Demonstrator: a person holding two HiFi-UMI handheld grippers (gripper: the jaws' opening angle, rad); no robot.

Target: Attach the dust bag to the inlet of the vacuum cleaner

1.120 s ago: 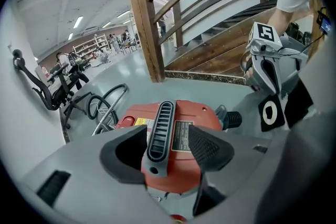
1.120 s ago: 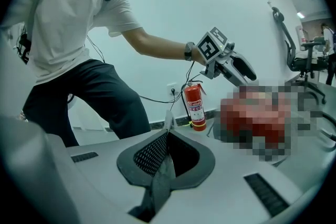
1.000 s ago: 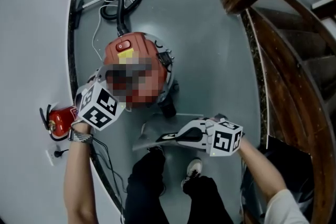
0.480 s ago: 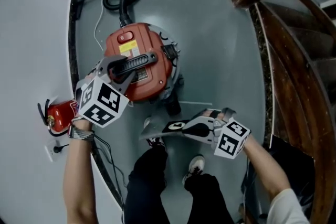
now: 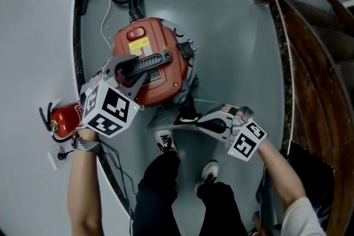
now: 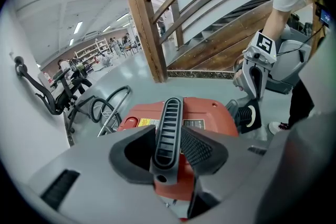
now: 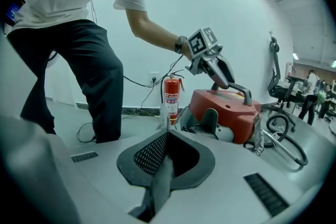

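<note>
I'm clamping the vacuum handle [image 6: 169,113] in my just-closed left tongs [image 6: 168,136]; the dust bag [image 7: 159,186], pinched by its thin edge in my right tongs [image 7: 164,139], could slip.

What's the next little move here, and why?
Probably ease the right gripper forward so the dust bag pinched in it meets the black inlet just ahead. The left gripper, its jaws just closed on the handle, steadies the vacuum cleaner.

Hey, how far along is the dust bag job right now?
Done: the left gripper, whose jaws have just been closing, grips the vacuum cleaner by its handle. In hand: the right gripper pinches the dust bag. Left: fitting it onto the inlet.
</note>
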